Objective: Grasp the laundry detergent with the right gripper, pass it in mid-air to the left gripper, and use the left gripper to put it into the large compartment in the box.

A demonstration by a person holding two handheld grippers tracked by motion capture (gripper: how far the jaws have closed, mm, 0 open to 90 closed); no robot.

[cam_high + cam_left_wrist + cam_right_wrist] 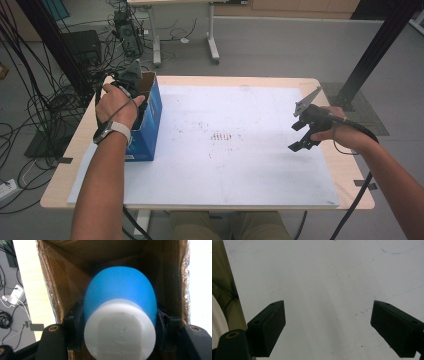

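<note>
At the left edge of the table (60,187), the left gripper (131,80) reaches down into the open top of a blue cardboard box (150,125) that stands on the white mat (240,150); in the left gripper view its jaws are clamped on a blue-and-white object (120,315), rounded blue at the far end and flat white at the near end, with a black pad pressing each flank; the object sits between the brown inner walls of the box, with what looks like the bottom some way beyond its blue end, though how far cannot be told. The step in hand looks like lowering this object into the box, or else lifting it out; the pictures alone do not settle which. Either way, the grip should stay firm and the wrist straight along the box's length, so the wide blue body passes between the walls without scraping; if it is being placed, the jaws ought to part only once the blue end rests on the bottom, and then just enough to free it, since the walls leave little room at the sides. The box is light and could tip or slide, so any withdrawal should be straight up. Far to the right, the right gripper (304,134) hovers over bare mat, its jaws wide apart and empty; it could steady the box if needed.
</note>
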